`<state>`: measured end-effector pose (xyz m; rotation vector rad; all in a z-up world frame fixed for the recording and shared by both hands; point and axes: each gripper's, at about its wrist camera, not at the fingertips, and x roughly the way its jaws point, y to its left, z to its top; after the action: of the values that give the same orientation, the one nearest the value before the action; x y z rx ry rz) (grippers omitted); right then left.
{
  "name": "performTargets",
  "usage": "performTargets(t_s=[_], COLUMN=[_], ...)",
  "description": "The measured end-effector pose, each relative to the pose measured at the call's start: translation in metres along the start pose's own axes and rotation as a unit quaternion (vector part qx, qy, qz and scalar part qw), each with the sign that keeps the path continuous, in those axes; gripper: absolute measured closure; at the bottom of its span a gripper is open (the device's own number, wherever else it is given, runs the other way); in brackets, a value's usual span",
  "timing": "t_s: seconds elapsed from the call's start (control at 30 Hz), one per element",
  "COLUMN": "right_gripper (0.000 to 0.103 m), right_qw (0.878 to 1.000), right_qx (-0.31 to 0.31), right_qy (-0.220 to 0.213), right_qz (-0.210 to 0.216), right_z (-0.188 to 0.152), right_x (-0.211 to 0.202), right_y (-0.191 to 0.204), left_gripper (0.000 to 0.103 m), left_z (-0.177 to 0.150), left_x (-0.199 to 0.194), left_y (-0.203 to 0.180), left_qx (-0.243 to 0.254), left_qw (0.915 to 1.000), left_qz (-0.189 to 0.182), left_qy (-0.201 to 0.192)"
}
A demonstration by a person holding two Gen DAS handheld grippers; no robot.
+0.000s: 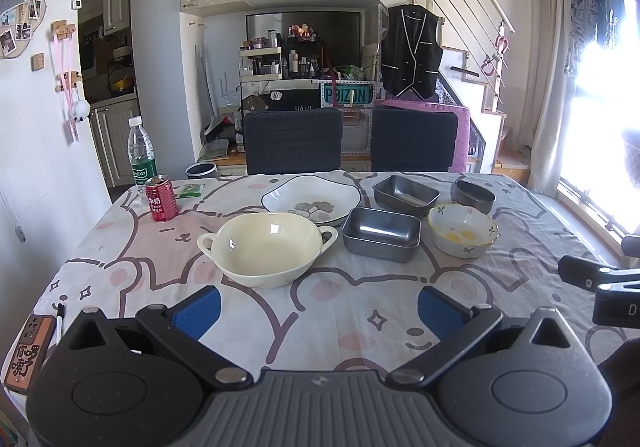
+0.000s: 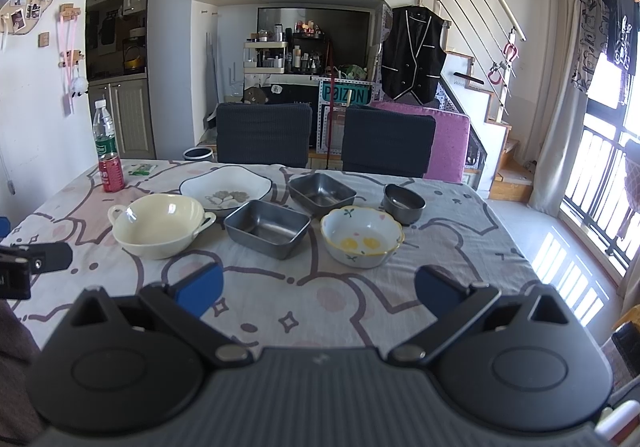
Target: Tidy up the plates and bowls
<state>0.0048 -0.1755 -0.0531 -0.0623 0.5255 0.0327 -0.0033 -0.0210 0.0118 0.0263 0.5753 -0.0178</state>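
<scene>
both tools hang wide and empty above the near edge of the table (image 1: pixel 120 247), left tool (image 1: pixel 318 307) facing the cream bowl (image 1: pixel 266 247), right tool (image 2: pixel 318 289) nearer the flowered bowl (image 2: pixel 362 237). the dishes sit spread apart mid-table, none stacked, so sorting looks unstarted.

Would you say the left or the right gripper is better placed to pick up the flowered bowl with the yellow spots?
Right, probably. The flowered bowl sits just ahead of the open right gripper, while from the left gripper it lies far off to the right, beyond the cream bowl.
</scene>
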Motion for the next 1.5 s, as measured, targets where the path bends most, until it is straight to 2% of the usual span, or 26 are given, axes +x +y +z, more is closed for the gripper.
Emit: performTargets(t_s=[0.2, 0.6, 0.93, 1.03, 1.23, 1.5], right_gripper=[0.0, 0.0, 0.0, 0.0, 0.0, 0.0], right_qw=[1.0, 1.0, 1.0, 0.999, 0.997, 0.996], right_qx=[0.0, 0.009, -0.007, -0.01, 0.008, 0.047], right_qy=[0.002, 0.005, -0.011, -0.018, -0.039, -0.062], right_qz=[0.005, 0.018, 0.028, 0.04, 0.066, 0.047], right_z=[0.0, 0.013, 0.04, 0.051, 0.077, 0.121], right_x=[0.007, 0.043, 0.097, 0.114, 0.151, 0.214], right_y=[0.001, 0.005, 0.014, 0.015, 0.007, 0.0], left_gripper=[0.0, 0.0, 0.0, 0.0, 0.0, 0.001], left_z=[-0.002, 0.013, 0.034, 0.044, 0.07, 0.112], left_x=[0.004, 0.056, 0.116, 0.136, 0.178, 0.253], left_y=[0.007, 0.025, 0.033, 0.041, 0.058, 0.077], left_qx=[0.0, -0.021, -0.042, -0.067, -0.115, -0.108], left_qw=[1.0, 0.9993, 0.9974, 0.9959, 0.9921, 0.9929], left_qz=[-0.003, 0.014, 0.025, 0.022, 0.02, 0.035], left_qy=[0.001, 0.028, 0.052, 0.057, 0.047, 0.034])
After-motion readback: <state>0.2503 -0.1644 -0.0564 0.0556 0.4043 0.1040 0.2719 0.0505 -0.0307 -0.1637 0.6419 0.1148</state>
